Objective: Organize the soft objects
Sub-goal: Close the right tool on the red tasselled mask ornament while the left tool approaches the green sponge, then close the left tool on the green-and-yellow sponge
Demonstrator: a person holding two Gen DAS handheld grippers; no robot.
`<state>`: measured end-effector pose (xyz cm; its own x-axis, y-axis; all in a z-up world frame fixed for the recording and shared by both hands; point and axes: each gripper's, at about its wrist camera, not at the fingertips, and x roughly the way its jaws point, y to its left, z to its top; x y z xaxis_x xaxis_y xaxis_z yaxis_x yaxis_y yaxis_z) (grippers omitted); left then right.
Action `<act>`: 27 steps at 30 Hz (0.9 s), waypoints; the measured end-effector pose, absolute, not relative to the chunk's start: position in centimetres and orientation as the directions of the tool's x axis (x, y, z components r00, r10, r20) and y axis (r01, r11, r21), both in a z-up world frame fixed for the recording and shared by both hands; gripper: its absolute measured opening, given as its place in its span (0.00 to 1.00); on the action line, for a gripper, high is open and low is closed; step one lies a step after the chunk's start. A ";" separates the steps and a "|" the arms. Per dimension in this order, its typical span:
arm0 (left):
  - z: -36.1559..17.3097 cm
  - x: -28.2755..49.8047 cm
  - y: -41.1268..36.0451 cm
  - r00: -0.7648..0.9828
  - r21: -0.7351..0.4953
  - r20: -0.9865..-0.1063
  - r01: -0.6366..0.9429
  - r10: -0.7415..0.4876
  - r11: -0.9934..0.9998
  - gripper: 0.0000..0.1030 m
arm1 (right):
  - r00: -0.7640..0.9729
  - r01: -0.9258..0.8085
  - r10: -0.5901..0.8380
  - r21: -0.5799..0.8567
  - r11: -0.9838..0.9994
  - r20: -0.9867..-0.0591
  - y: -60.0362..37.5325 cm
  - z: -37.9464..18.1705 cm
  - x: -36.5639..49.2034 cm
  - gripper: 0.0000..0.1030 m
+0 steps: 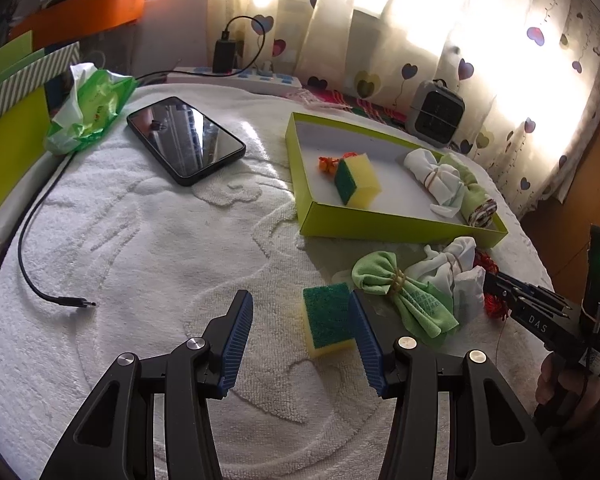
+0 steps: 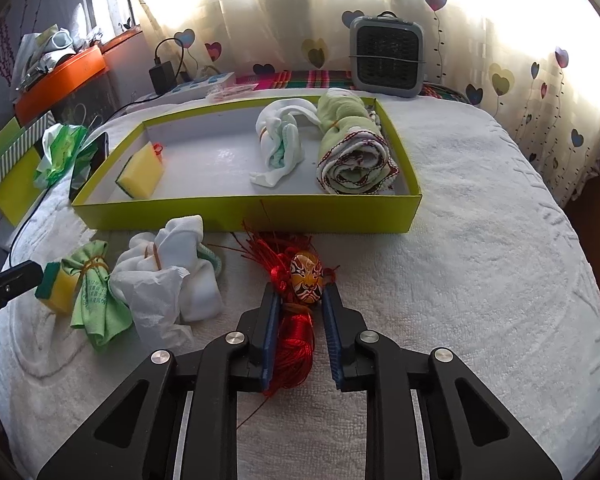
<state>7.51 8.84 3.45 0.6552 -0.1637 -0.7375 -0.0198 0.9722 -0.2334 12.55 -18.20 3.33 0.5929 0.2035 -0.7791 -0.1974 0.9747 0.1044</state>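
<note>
A green box lid on the white towel holds a yellow-green sponge, a white tied cloth and a rolled green towel. In front of it lie a second sponge, a green tied cloth and a white tied cloth. My left gripper is open, its right finger beside the second sponge. My right gripper straddles a red tassel with a painted mask, its jaws close around it.
A black phone and a loose cable end lie on the towel to the left. A green tissue pack, a power strip and a small grey heater stand at the back. Curtains hang behind.
</note>
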 end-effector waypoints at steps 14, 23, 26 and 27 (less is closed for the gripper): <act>2.6 7.6 7.0 0.626 -0.218 -0.760 0.007 -0.174 0.976 0.48 | 0.612 -0.165 0.215 0.143 0.976 -0.761 -20.7 3.8 11.9 0.17; 1.9 8.3 6.5 0.611 -0.176 -0.781 -0.018 -0.129 0.984 0.48 | 0.608 -0.172 0.233 0.161 0.972 -0.759 -21.0 3.6 11.8 0.17; 1.7 8.5 6.6 0.614 -0.164 -0.782 -0.035 -0.108 0.986 0.48 | 0.605 -0.175 0.234 0.160 0.971 -0.761 -21.0 3.5 11.8 0.17; 1.6 8.6 6.7 0.614 -0.165 -0.782 -0.038 -0.107 0.986 0.48 | 0.604 -0.176 0.235 0.160 0.971 -0.762 -21.0 3.5 11.8 0.17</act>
<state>8.55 6.66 1.63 0.6137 -0.1071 -0.7822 -0.0378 0.9856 -0.1646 11.76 -20.97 3.45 0.6037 0.2346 -0.7619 -0.1761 0.9714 0.1596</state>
